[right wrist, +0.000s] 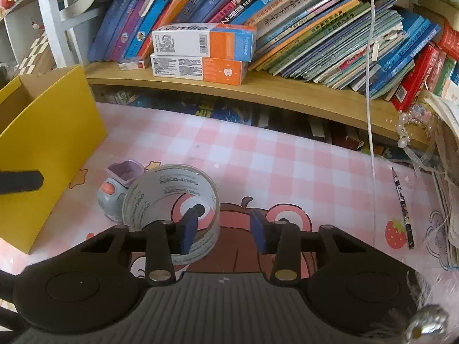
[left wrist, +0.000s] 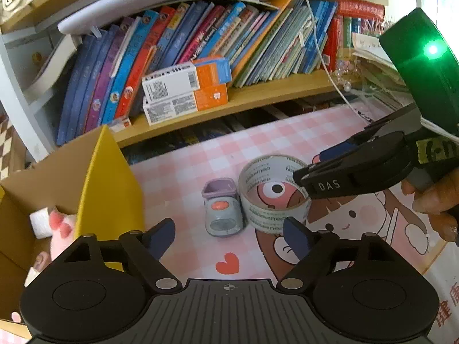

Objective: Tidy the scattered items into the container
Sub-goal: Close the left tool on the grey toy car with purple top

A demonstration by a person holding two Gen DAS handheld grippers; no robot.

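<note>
A clear tape roll (left wrist: 274,193) lies on the pink checked desk mat, touching a small grey and purple toy (left wrist: 221,209) on its left. A yellow cardboard box (left wrist: 112,189) stands at the left and holds a pink plush (left wrist: 61,229) and a white roll. My left gripper (left wrist: 229,236) is open and empty, just short of the toy and tape. In the right wrist view, my right gripper (right wrist: 225,228) is open, its left finger inside the tape roll (right wrist: 172,197) and its right finger outside the wall. The toy (right wrist: 114,192) and box (right wrist: 48,149) show at the left.
A wooden shelf (right wrist: 287,93) with leaning books and two toothpaste boxes (right wrist: 200,54) runs along the back. A white cable (right wrist: 370,114) hangs down at the right. A pencil (right wrist: 403,206) lies on the mat at the right, beside stacked papers.
</note>
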